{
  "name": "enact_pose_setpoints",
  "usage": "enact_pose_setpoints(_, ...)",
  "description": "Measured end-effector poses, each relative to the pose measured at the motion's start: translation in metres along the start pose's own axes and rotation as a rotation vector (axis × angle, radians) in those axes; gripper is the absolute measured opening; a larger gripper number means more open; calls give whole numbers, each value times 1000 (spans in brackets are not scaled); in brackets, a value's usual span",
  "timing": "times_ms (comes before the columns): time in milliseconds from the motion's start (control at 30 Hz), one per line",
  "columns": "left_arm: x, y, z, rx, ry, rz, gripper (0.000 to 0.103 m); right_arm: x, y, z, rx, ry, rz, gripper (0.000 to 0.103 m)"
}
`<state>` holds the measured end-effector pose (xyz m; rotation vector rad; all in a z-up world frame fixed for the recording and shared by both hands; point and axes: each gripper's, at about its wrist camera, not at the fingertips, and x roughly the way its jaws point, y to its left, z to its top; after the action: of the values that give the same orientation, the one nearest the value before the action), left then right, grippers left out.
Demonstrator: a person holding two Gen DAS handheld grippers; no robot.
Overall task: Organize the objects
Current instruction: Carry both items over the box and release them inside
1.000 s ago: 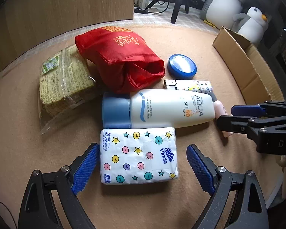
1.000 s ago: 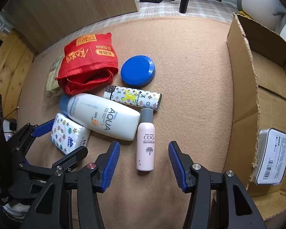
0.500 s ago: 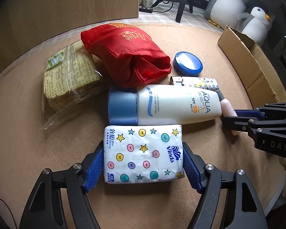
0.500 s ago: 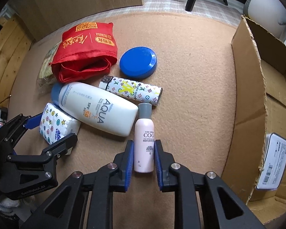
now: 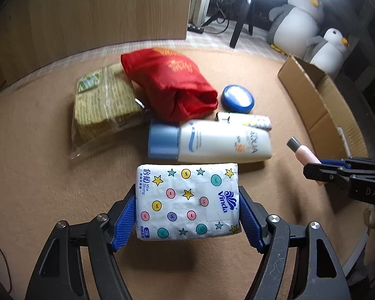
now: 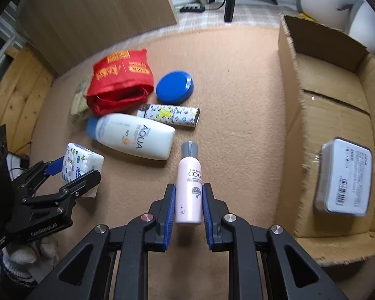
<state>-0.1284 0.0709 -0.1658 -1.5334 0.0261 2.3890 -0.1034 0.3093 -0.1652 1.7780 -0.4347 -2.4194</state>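
The left gripper [image 5: 187,215] has just been closing and now clamps a white tissue pack printed with stars and coloured dots [image 5: 186,201] between its blue pads, above the tan felt table [image 5: 37,175]. The right gripper [image 6: 186,213] is squeezed tight on one small pink bottle with a grey cap [image 6: 189,183]. Beyond lie one white sunscreen bottle with a blue cap [image 6: 132,136], one patterned tube [image 6: 171,115], one round blue lid [image 6: 175,87] and one red cloth bag [image 6: 120,82]. One open cardboard box [image 6: 320,115] at the right holds a grey tin [image 6: 343,176].
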Motion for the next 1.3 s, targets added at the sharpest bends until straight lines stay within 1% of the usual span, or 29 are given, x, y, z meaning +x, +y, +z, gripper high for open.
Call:
enact_pose_setpoints(133,-12,-11,5,1,-24,-20,76,-16,-8,-2,16,-34,23,19)
enact_pose_setpoints(233,-16,-27,19,23,-46,-39,76,-34,-13,-4,33,-76,36,19)
enact_pose_setpoints(300,-19,-40,28,38,-62,-56,76,-46,-12,-6,41,-104,34,19)
enact_pose_setpoints(367,-23,-54,38,57,-81,-74,76,-61,-20,-7,47,-130,28,19)
enact_pose_setpoints(467,-27,-76,53,85,-101,-103,76,-82,-33,-6,56,-170,9,19)
enact_pose_setpoints(633,-26,-118,75,141,-125,-138,76,-109,-61,-3,78,-232,-49,19)
enact_pose_setpoints(833,-13,-177,103,196,-135,-171,76,-131,-98,5,108,-283,-110,19)
enact_pose_setpoints(1033,8,-221,121,225,-132,-191,76,-134,-128,16,129,-300,-153,19)
enact_pose_setpoints(1167,23,-237,129,224,-120,-195,76,-129,-143,21,142,-285,-158,19)
enact_pose_setpoints(1300,34,-245,134,220,-111,-199,76,-124,-153,25,147,-275,-166,19)
